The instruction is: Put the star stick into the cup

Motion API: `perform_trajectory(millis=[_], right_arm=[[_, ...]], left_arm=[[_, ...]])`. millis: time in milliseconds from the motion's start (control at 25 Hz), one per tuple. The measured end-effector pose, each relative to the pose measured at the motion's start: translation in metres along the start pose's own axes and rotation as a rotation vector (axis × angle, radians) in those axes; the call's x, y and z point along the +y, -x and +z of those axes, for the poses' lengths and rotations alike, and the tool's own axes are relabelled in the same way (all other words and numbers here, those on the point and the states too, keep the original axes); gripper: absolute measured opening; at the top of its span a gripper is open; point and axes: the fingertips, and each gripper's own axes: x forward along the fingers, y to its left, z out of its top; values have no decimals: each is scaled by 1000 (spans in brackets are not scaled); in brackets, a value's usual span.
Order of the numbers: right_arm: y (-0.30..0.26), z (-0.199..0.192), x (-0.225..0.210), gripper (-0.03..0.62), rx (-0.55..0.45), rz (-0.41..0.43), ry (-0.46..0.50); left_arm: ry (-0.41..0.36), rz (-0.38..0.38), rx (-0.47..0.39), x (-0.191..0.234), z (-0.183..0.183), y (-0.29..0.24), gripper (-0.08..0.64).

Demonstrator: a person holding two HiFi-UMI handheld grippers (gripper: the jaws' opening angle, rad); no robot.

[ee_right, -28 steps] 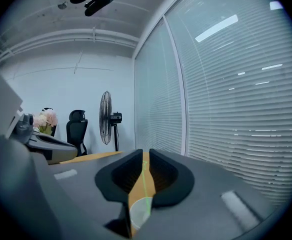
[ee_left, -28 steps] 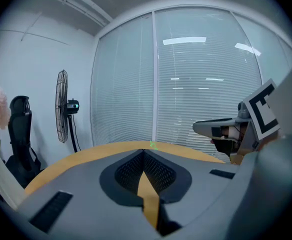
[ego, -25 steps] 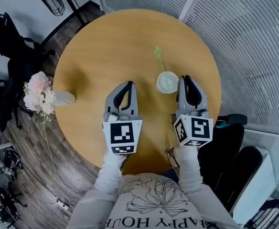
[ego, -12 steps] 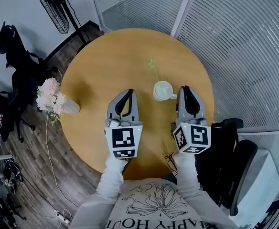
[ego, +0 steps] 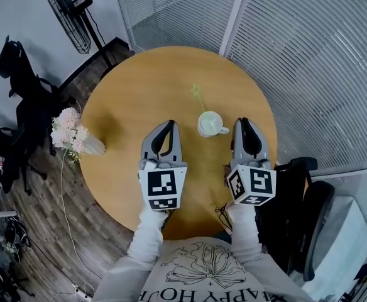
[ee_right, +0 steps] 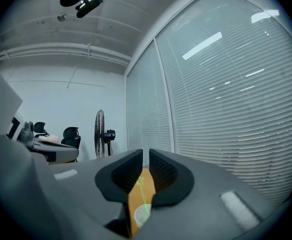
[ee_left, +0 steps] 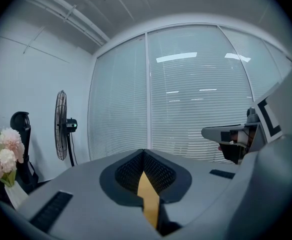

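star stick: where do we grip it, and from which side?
Grip the star stick by its bare shaft, between the rim of the cup and the star. It seems to lean out of the cup, away from the person, so come from the near side with the right hand-held gripper, jaws straddling the thin shaft.

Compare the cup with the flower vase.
The cup stands near the table's middle, close to the right tool; the vase stands at the left edge. The cup holds one thin green star stick; the vase holds pink flowers. Both are pale and rest on the round table.
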Motion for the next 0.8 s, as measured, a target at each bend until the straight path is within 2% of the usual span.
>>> perform_trajectory(millis=[800], right_arm=[[12,4,3,49,-2,19,6]], left_arm=[[-5,2,-25,-7,9,10,5]])
